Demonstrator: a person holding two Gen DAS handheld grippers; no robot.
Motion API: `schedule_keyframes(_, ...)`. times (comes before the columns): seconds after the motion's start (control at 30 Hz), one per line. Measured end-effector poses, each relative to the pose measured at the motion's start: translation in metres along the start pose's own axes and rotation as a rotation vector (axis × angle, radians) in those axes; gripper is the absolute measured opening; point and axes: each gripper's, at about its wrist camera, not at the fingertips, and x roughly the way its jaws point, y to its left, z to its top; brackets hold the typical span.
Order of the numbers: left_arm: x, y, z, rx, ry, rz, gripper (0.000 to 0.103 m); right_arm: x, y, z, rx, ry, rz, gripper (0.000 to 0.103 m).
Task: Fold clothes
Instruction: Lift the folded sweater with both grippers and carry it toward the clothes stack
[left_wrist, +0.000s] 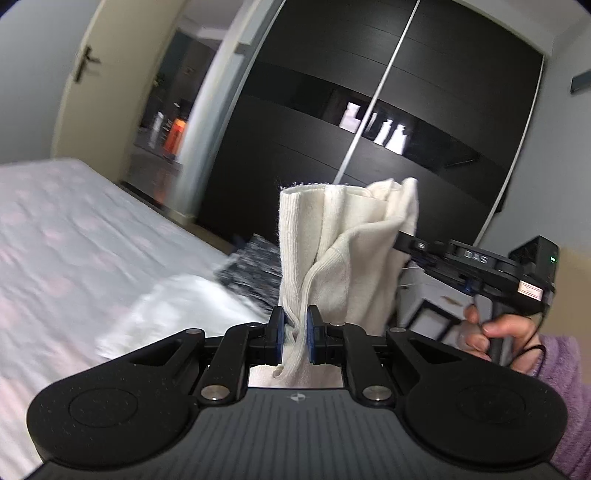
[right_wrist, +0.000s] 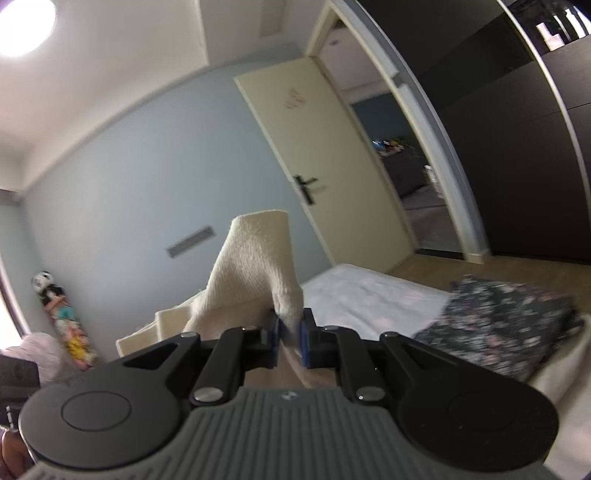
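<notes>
Apparently both left tongs and right tongs pinch the cream sweater

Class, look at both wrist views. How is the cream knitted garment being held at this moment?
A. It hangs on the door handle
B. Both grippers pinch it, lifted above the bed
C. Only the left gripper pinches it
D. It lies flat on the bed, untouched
B: the left gripper and the right gripper are each shut on the cream knitted garment, which hangs in the air above the bed.
</notes>
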Motion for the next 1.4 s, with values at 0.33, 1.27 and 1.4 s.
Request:
schedule_keyframes(0.33, 0.084, 0.061, -0.030, -0.154, 0.109, 0.049, 0.010, 0.079, -0.032, 0.008, -0.116, 0.224, -0.171, 0.013)
schedule_keyframes(1.27, 0.143, 0.178, -0.061, -0.253, 0.275, 0.211, 0.009, 0.317, -0.090, -0.076, -0.165, 0.618, -0.264, 0.010)
schedule_keyframes(1.4, 0.143, 0.177, -0.062, -0.256, 0.279, 0.211, 0.010, 0.319, -0.092, -0.083, -0.159, 0.625, -0.275, 0.011)
